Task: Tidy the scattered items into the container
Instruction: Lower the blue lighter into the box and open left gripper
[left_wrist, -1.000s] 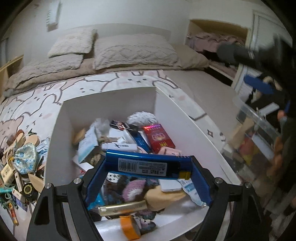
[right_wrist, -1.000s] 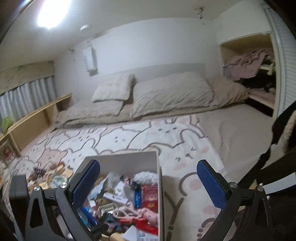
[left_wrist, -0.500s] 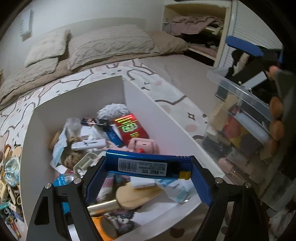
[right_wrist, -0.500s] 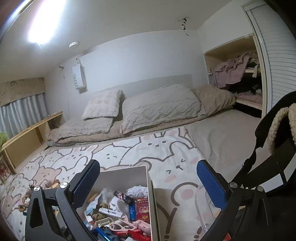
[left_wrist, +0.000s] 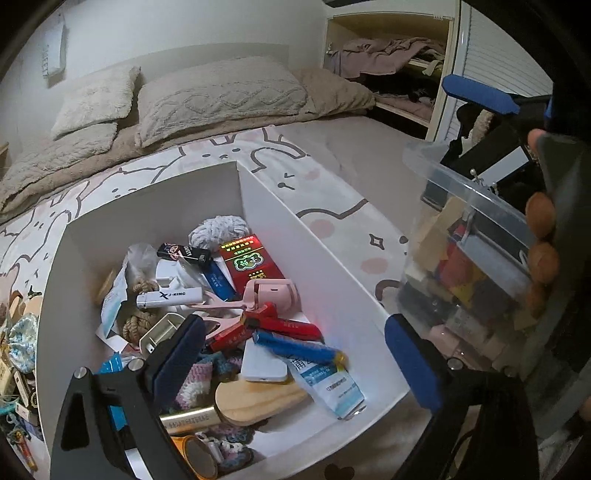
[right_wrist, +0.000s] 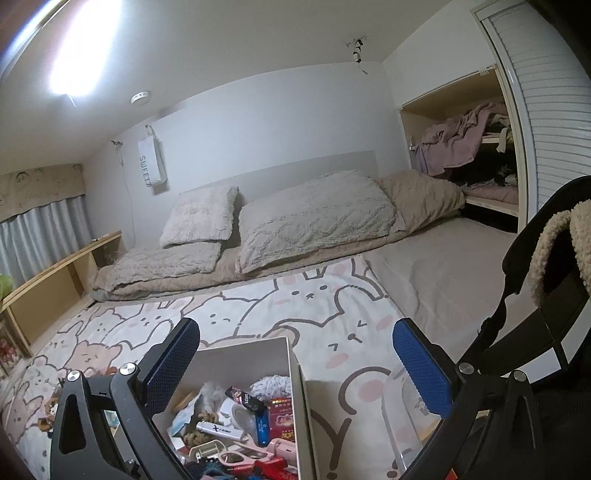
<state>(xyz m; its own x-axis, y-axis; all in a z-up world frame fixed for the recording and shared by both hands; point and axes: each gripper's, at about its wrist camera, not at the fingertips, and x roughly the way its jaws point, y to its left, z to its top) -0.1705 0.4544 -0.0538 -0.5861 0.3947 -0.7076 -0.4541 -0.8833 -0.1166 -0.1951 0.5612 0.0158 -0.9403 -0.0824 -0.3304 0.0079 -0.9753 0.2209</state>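
Observation:
A white open box (left_wrist: 325, 280) sits on the bunny-print bedspread, full of small items. A blue lighter (left_wrist: 299, 350) lies inside it on top of a white tube and a red lighter. My left gripper (left_wrist: 291, 365) is open and empty just above the box's front part. My right gripper (right_wrist: 295, 365) is open and empty, held higher over the bed, with the box (right_wrist: 295, 384) below it. Scattered items (left_wrist: 18, 354) lie left of the box.
A clear plastic bin (left_wrist: 465, 266) of blocks stands right of the box, with the other gripper and a hand beside it. Pillows (right_wrist: 310, 225) lie at the bed's head. An open closet (right_wrist: 476, 155) is at the right. A wooden shelf (right_wrist: 55, 273) runs along the left.
My left gripper opened and let go of the blue lighter, which now lies in the box. The right gripper rose and tilted up a little.

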